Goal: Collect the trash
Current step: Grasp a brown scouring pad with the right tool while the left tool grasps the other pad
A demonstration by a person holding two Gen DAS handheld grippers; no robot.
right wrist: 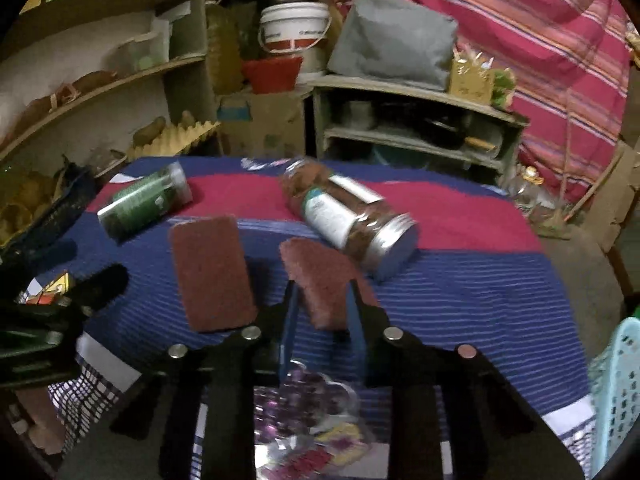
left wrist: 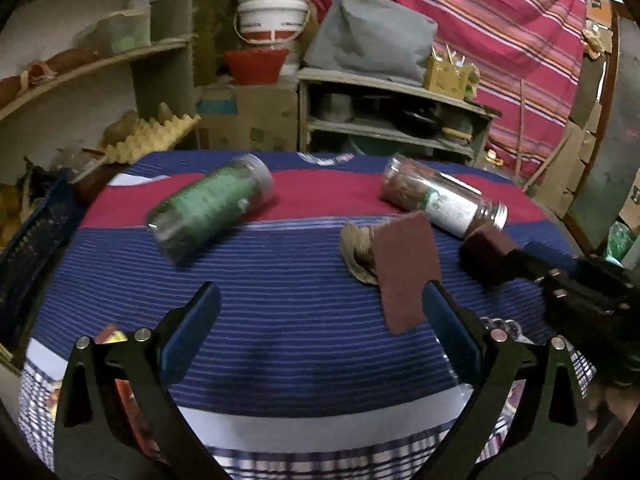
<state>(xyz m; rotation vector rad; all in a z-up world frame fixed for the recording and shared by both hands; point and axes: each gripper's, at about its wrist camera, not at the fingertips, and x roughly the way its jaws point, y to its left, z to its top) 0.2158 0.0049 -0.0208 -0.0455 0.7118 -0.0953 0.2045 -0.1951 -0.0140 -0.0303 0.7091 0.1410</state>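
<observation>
Gripping a reddish-brown scouring pad piece (right wrist: pixel 320 284), right gripper (right wrist: pixel 322 304) has its jaws closed on it. Left gripper (left wrist: pixel 320 300) is spread wide and empty. Only the left view shows crumpled tan paper (left wrist: pixel 356 252) behind the flat maroon abrasive pad (left wrist: pixel 406 268). The green-filled clear jar (left wrist: pixel 208 208) and brown-filled clear jar (right wrist: pixel 348 216) lie on the striped cloth (left wrist: pixel 280 340).

Bare cloth (left wrist: pixel 280 340) ahead; two jars (left wrist: pixel 212 206) (left wrist: pixel 444 196) block beyond.

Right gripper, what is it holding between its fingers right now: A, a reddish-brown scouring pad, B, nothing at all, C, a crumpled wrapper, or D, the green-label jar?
A: in the right wrist view the right gripper is shut on a reddish-brown scouring pad, while the green-label jar lies apart on the striped tablecloth.
</observation>
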